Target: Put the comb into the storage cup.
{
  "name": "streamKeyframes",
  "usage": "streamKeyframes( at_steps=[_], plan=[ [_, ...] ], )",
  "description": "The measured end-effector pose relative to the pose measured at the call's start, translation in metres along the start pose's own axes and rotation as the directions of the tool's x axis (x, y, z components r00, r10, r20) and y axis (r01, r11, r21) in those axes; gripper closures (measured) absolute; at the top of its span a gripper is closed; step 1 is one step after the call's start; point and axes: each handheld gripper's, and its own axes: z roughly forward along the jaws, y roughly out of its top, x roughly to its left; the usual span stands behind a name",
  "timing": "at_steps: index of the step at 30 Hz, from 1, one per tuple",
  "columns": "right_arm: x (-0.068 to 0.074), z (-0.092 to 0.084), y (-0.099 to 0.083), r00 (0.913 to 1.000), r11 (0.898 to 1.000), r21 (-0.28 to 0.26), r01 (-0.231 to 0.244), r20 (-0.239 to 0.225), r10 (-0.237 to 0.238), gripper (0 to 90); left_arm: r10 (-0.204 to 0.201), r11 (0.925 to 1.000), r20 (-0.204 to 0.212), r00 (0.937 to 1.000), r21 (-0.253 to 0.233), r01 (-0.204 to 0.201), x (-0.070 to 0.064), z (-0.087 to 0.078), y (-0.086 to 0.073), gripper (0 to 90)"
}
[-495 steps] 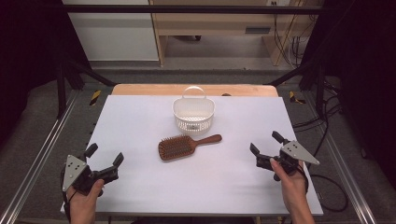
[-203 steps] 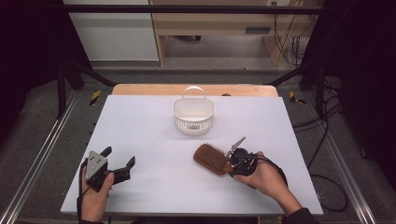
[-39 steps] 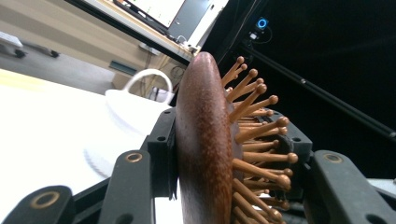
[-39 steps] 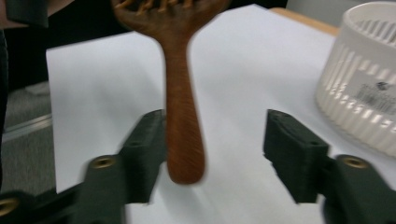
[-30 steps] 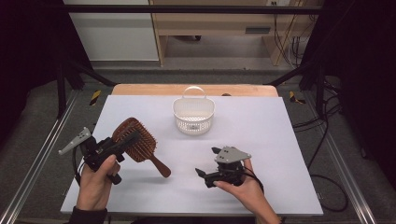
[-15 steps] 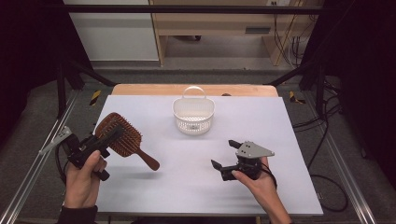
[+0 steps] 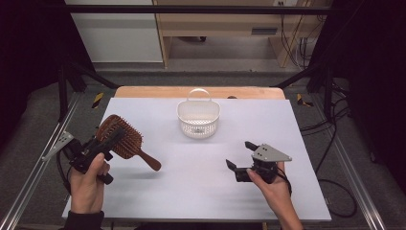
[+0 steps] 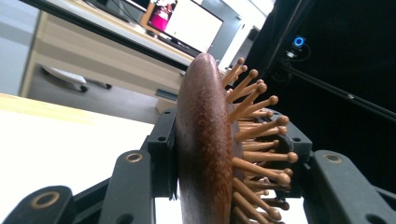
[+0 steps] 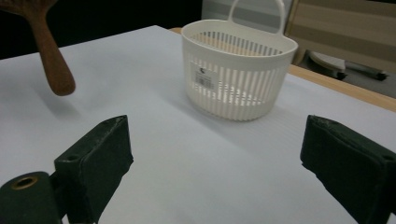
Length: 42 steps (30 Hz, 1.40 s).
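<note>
At the far left of the high view my left claw (image 7: pixel 103 143) is clenched on the brush (image 7: pixel 120 136). It grips the brush head, one jaw against the smooth wooden back, the other in among the bristles. In the left gripper view the head (image 8: pixel 210 140) stands on edge between the jaws, bristles pointing right. The brush hangs clear above the counter (image 7: pixel 158 191), its handle slanting down to the right and its shadow lying on the white surface below. My left hand (image 7: pixel 88 184) sits near the counter's left edge.

Further right, at the middle and toward the back of the counter, stands the white basket (image 7: pixel 198 117), upright, handle up, well apart from the brush.

To the right, my right claw (image 7: pixel 242 158) is released, jaws wide with nothing between them. In the right gripper view it points across the bare counter toward the basket (image 9: pixel 238 70), with the brush handle (image 9: pixel 51 56) at the upper left.
</note>
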Motion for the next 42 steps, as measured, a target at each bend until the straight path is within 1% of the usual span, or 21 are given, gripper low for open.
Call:
streamKeyframes(
  at_steps=[2,4,5,6,8,10,13,14,17,19,22,23,26,28,29,33,35,37,39,42],
  plan=[
    [-0.005,-0.003,-0.006,0.9998,1.0,-0.005,-0.006,0.021,0.006,9.8,0.001,1.0,-0.01,1.0,-0.002,-0.001,-0.001,0.001,0.0,51.9],
    [-0.008,-0.005,-0.011,0.9987,1.0,-0.026,0.004,0.052,-0.002,9.9,0.008,1.0,-0.015,0.9998,-0.004,-0.008,-0.003,0.002,-0.001,51.9],
    [-0.009,-0.006,-0.015,0.9976,0.999,-0.031,0.012,0.068,-0.01,9.7,0.014,0.9999,-0.016,0.9998,-0.001,-0.014,-0.004,0.003,-0.001,51.9],
    [-0.01,-0.006,-0.016,0.9972,0.999,-0.031,0.011,0.074,-0.009,9.7,0.016,0.9999,-0.017,0.9997,0.001,-0.016,-0.006,0.004,-0.002,51.9],
    [-0.011,-0.004,-0.02,0.9976,1.0,-0.023,-0.005,0.068,0.006,9.7,0.022,0.9998,-0.014,0.9997,0.005,-0.022,-0.011,0.006,-0.005,51.9],
    [-0.009,0.001,-0.022,0.9979,1.0,-0.013,-0.007,0.064,0.007,9.9,0.028,0.9995,-0.011,0.9996,0.014,-0.028,-0.015,0.008,-0.008,51.9],
    [-0.006,0.008,-0.021,0.9994,1.0,-0.005,-0.01,0.033,0.01,8.8,0.024,0.9996,-0.01,0.9997,0.015,-0.024,-0.02,0.012,-0.01,51.9],
    [-0.005,0.011,-0.02,0.9997,1.0,0.002,0.002,0.024,-0.002,8.2,0.024,0.9996,-0.008,0.9997,0.017,-0.024,-0.022,0.013,-0.01,51.9],
    [-0.004,0.016,-0.022,0.9998,1.0,0.02,0.009,0.018,-0.01,7.8,0.025,0.9994,0.0,0.9997,0.024,-0.025,-0.029,0.021,-0.008,51.9],
    [-0.004,0.016,-0.022,0.9999,1.0,0.019,-0.008,0.014,0.007,7.4,0.028,0.9994,0.005,0.9996,0.019,-0.029,-0.034,0.027,-0.006,51.9],
    [-0.004,0.015,-0.021,0.9995,0.999,0.005,-0.032,0.006,0.032,6.7,0.039,0.9986,0.015,0.9991,0.035,-0.04,-0.045,0.04,-0.001,51.9],
    [-0.004,0.015,-0.02,0.9994,0.999,0.005,-0.033,0.003,0.033,6.3,0.044,0.9984,0.018,0.9989,0.035,-0.045,-0.048,0.044,0.002,51.9],
    [-0.005,0.017,-0.02,0.9996,1.0,0.008,-0.027,0.0,0.027,6.0,0.051,0.9982,0.025,0.9984,0.029,-0.052,-0.058,0.054,0.011,51.9],
    [-0.005,0.018,-0.02,0.9991,0.999,0.009,-0.042,0.001,0.042,6.0,0.043,0.9987,0.03,0.9986,0.024,-0.044,-0.065,0.062,0.02,51.8],
    [-0.005,0.018,-0.02,0.999,0.999,0.008,-0.044,0.001,0.044,6.0,0.046,0.9987,0.033,0.9984,0.02,-0.047,-0.069,0.066,0.024,51.8],
    [-0.003,0.014,-0.018,0.9989,0.999,-0.016,-0.046,0.006,0.046,6.0,0.086,0.9962,0.037,0.9956,0.005,-0.086,-0.079,0.077,0.037,51.8],
    [-0.004,0.012,-0.017,0.9989,0.999,-0.02,-0.044,0.014,0.044,6.0,0.084,0.9964,0.037,0.9958,-0.005,-0.084,-0.083,0.083,0.041,51.7],
    [-0.004,0.007,-0.017,0.9987,0.999,-0.026,-0.047,0.02,0.048,5.8,0.08,0.9968,0.043,0.9959,-0.006,-0.08,-0.089,0.088,0.044,51.8],
    [-0.005,0.004,-0.018,0.9981,0.998,-0.035,-0.055,0.024,0.056,5.8,0.088,0.9961,0.05,0.9948,-0.006,-0.088,-0.094,0.093,0.047,51.8],
    [-0.008,0.001,-0.018,0.9963,0.996,-0.042,-0.078,0.031,0.08,5.8,0.115,0.9934,0.064,0.9913,-0.007,-0.115,-0.105,0.103,0.053,51.8]
  ],
)
